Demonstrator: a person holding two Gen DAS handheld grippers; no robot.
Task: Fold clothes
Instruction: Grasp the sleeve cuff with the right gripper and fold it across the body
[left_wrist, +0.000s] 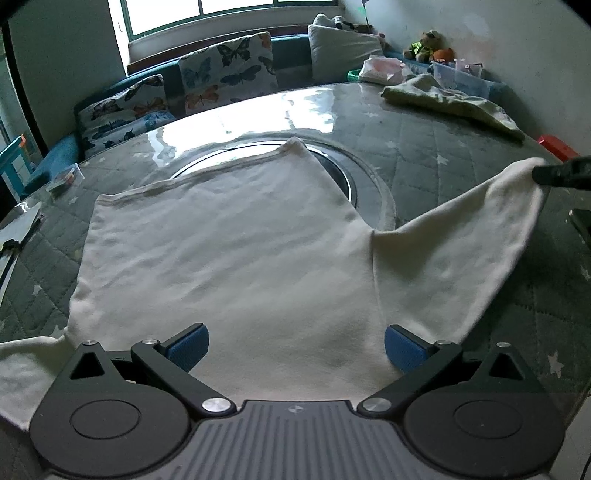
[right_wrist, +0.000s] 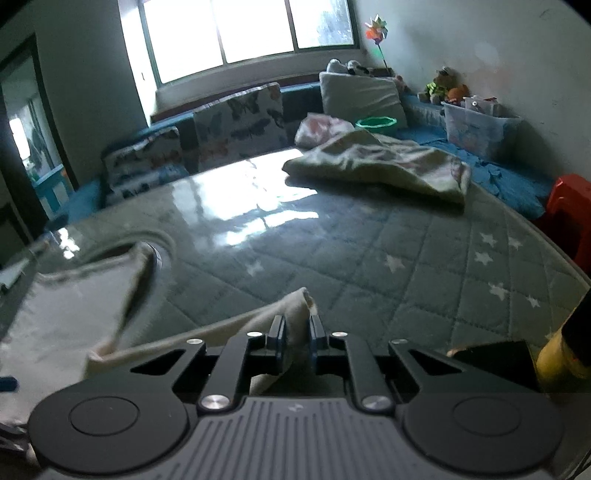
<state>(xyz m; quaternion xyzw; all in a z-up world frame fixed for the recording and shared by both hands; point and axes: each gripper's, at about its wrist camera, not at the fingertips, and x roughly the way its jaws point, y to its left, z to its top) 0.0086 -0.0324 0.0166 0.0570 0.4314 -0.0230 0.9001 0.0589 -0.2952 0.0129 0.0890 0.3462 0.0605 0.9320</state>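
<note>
1. Two grippers, two states: the right gripper (right_wrist: 297, 341) is clenched on the cuff of the sleeve (left_wrist: 461, 254), the fabric pinched between its blue pads (right_wrist: 277, 345); the left gripper (left_wrist: 295, 349) is released, fingers spread wide with nothing between them.
2. Between and beneath the left fingers lies the white shirt (left_wrist: 229, 258), its neck end toward them, hem toward the table's middle.
3. The held sleeve stretches out toward the table's right edge, lifted slightly.
4. Folding looks barely begun: the body lies flat and unfolded on the quilted table (left_wrist: 424, 147), both sleeves out.
5. Another crumpled garment (right_wrist: 380, 162) waits near the far right edge, unfolded.
</note>
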